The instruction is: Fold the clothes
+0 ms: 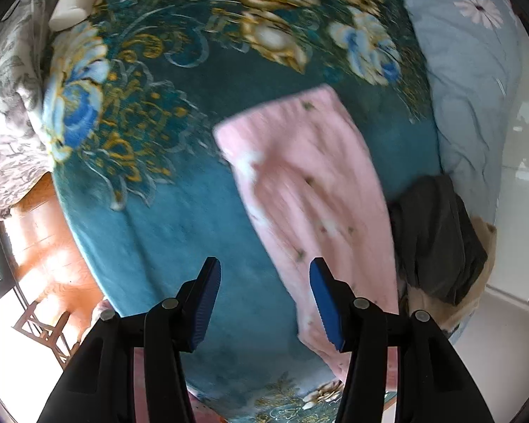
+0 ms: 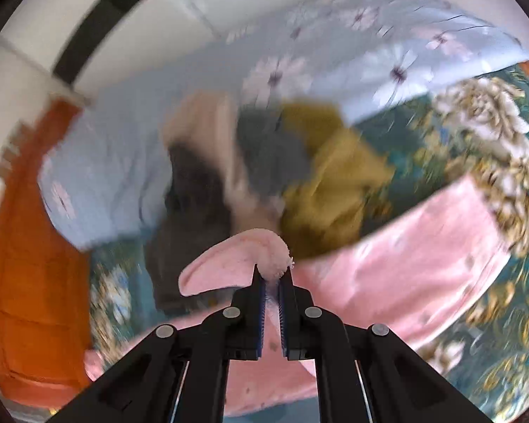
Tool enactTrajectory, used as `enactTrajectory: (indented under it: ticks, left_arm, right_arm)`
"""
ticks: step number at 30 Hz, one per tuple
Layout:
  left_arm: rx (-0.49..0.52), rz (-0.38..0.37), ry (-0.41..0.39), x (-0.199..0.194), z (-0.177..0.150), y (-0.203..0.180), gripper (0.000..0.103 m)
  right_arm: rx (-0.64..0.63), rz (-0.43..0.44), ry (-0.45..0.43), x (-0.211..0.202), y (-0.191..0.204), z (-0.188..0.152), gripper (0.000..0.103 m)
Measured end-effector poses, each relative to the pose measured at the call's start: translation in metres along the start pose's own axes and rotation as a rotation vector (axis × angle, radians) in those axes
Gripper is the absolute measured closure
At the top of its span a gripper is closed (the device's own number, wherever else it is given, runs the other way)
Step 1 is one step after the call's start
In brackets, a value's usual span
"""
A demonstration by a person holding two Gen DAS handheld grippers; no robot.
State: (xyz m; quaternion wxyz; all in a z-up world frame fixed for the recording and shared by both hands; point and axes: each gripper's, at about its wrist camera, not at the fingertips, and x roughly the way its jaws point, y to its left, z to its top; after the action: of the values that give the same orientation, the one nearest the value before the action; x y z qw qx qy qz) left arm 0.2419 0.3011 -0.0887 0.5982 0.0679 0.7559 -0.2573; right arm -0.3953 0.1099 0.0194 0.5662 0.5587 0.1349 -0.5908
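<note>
Right gripper (image 2: 272, 282) clamped on pink garment (image 2: 388, 264) edge, left gripper (image 1: 264, 303) spread above it.

A pink garment (image 1: 310, 190) of soft, fleecy cloth lies spread as a long strip across the teal floral blanket on the bed; small dark specks and pale blotches dot it. In the left wrist view its far end is squared off, and its near end runs down past the right edge of that view's foreground. In the right wrist view the pink garment (image 2: 405, 264) stretches away to the right, while one corner is lifted and curls over in a rounded flap with a fuzzy white edge. Just beyond lies a loose heap of other clothes (image 2: 264, 169): mustard, grey, beige and dark pieces, blurred.
</note>
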Motion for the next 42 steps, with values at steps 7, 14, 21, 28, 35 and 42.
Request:
enactTrajectory:
  ticks: [7, 14, 21, 28, 35, 42]
  left_arm:
    - [0.093, 0.098, 0.009, 0.015, -0.077, -0.051, 0.050]
    - [0.069, 0.228, 0.006, 0.022, -0.136, -0.066, 0.050]
    - [0.078, 0.239, -0.072, 0.009, -0.158, -0.113, 0.050]
    - [0.194, 0.219, -0.099, 0.009, -0.175, -0.163, 0.050]
    - [0.229, 0.217, -0.080, 0.010, -0.178, -0.161, 0.050]
    - [0.155, 0.167, -0.083, 0.002, -0.164, -0.126, 0.050]
  right_arm:
    - [0.454, -0.018, -0.063, -0.014, -0.225, -0.006, 0.096]
    - [0.565, -0.102, 0.129, 0.045, -0.340, -0.031, 0.096]
    - [0.589, -0.067, 0.173, 0.061, -0.370, -0.049, 0.077]
    - [0.769, 0.045, 0.149, 0.078, -0.382, -0.072, 0.072]
    - [0.825, 0.024, 0.127, 0.080, -0.379, -0.073, 0.083]
    - [0.721, 0.009, 0.065, 0.056, -0.341, -0.055, 0.090]
